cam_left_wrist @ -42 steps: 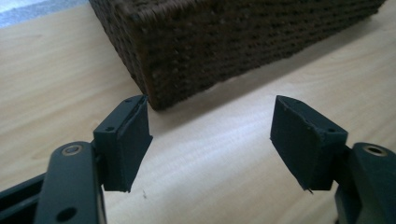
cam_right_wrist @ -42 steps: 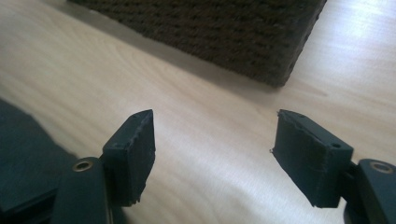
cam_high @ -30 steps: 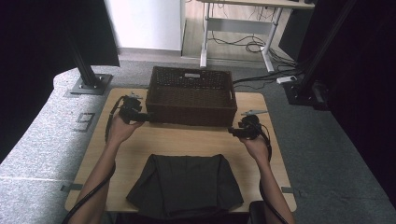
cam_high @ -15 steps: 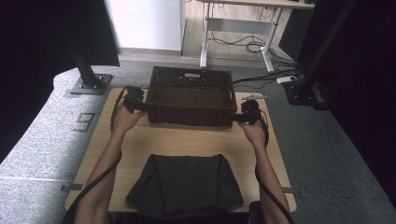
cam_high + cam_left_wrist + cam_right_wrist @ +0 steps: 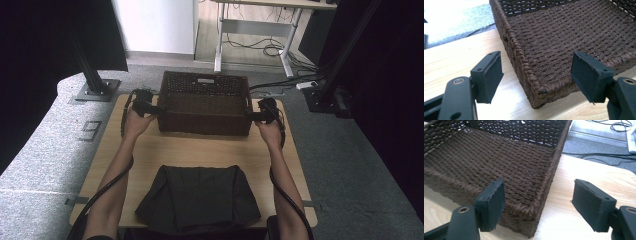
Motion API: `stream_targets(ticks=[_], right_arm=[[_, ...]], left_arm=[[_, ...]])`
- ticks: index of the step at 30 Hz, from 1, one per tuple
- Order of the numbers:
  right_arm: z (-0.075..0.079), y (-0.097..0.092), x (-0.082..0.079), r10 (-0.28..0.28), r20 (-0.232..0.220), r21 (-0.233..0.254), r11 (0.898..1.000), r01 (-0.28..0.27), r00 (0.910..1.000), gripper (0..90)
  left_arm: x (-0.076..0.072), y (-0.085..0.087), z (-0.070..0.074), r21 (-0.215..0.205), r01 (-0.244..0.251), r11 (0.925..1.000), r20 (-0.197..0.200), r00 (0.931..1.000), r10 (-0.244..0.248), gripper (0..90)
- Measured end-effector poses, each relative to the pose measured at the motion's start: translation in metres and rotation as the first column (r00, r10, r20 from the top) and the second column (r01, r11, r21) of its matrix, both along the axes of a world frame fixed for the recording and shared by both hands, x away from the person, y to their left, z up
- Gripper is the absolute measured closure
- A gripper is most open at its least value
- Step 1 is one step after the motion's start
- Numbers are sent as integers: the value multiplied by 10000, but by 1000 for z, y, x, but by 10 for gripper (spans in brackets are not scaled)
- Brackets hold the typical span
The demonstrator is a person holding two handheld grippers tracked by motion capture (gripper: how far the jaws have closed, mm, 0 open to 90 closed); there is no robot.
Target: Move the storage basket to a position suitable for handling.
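Our left claw [image 5: 536,77] and right claw [image 5: 537,203] have just been opening; each now gapes astride a near corner of the wicker basket [image 5: 205,102], pads off the weave. The basket sits at the table's [image 5: 200,147] far edge, beyond the folded dark cloth [image 5: 197,199]. Next, we judge, both must close on the side walls together.

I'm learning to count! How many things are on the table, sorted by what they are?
Basket: 1
Cloth: 1
Grippers: 2, left gripper and right gripper
Total: 4
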State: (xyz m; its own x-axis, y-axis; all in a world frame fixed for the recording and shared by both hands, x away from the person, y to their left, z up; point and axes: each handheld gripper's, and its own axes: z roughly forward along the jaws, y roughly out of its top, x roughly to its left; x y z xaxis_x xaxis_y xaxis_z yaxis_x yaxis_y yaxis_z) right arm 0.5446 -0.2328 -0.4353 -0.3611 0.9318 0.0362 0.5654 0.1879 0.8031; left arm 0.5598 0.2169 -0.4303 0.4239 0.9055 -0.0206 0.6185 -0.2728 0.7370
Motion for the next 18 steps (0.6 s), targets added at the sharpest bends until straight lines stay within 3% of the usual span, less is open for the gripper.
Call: stream_targets(ticks=[7,18], right_arm=[[-3,-2,5,-215,-107,-251,9995,212,9997,239],[-8,-6,2,-280,-180,74,9996,282,9994,242]], left_arm=[[6,-3,-4,58,-89,9999,-182,9998,90,254],[1,1,-6,-538,-15,9986,-571,9984,-16,262]])
